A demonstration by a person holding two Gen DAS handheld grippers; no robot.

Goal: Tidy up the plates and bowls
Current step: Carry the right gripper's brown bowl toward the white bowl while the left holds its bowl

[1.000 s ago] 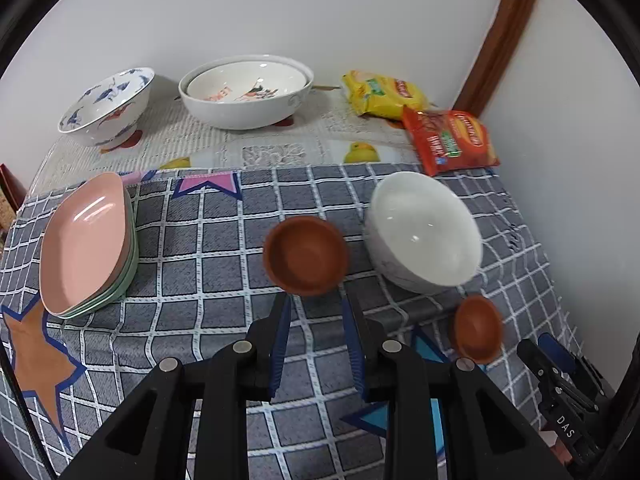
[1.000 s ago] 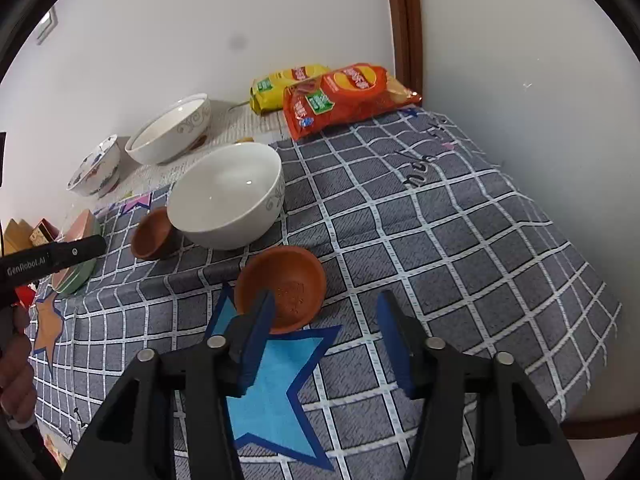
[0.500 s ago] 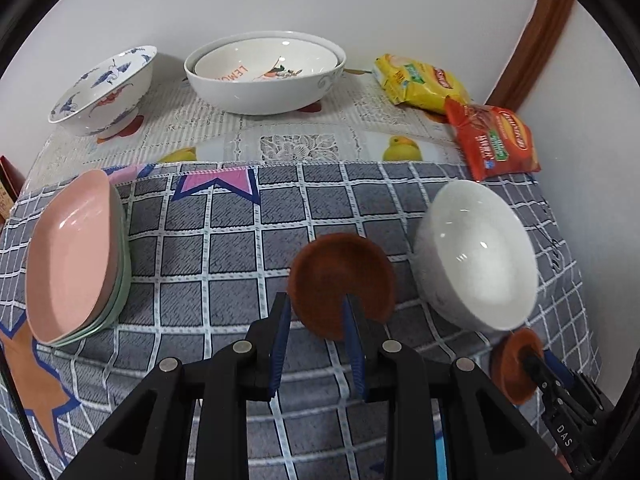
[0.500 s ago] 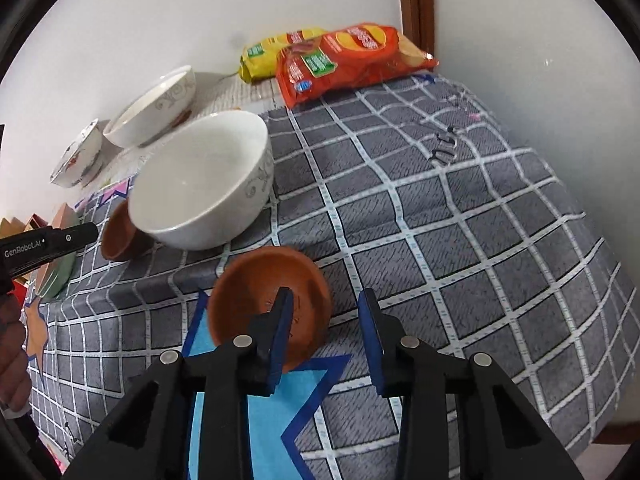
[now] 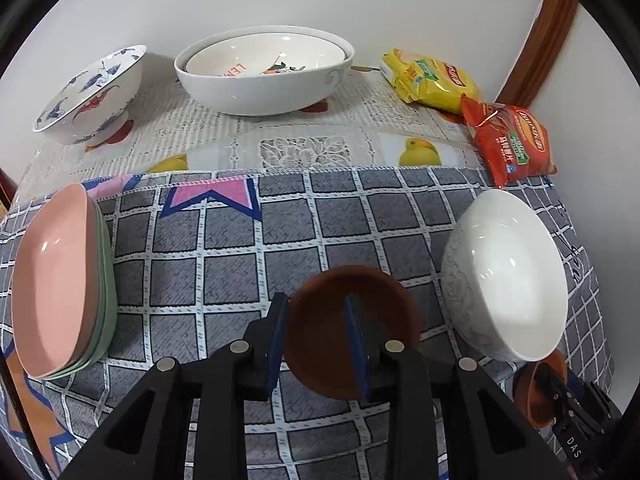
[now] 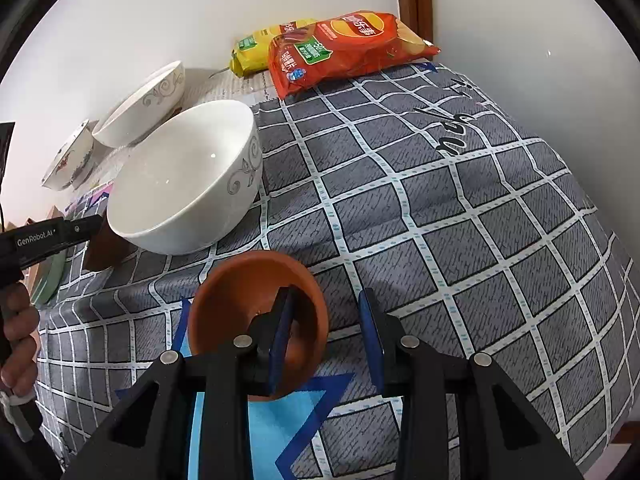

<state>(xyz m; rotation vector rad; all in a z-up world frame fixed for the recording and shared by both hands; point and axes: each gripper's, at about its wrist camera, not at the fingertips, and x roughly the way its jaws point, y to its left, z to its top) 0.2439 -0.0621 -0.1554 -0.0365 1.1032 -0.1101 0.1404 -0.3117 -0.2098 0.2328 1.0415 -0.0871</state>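
Two small brown bowls sit on the grey checked cloth. My left gripper (image 5: 318, 338) is open with its fingers astride the near rim of one brown bowl (image 5: 316, 320), the right finger inside it. My right gripper (image 6: 326, 332) is open, astride the right rim of the other brown bowl (image 6: 240, 292), the left finger inside it. A white bowl (image 5: 508, 280) stands between the two brown bowls; it also shows in the right wrist view (image 6: 184, 180). Stacked pink and green plates (image 5: 56, 280) lie at the left.
At the back stand a large white bowl with a smaller one nested inside (image 5: 264, 72) and a blue-patterned bowl (image 5: 92, 92). A yellow snack bag (image 5: 432, 80) and a red chip bag (image 6: 344, 48) lie at the back right. The table edge drops off at right.
Both grippers have moved forward onto the brown bowls' rims; each now has one finger inside its bowl. The right gripper's fingers have narrowed a little. The bowls have not moved.
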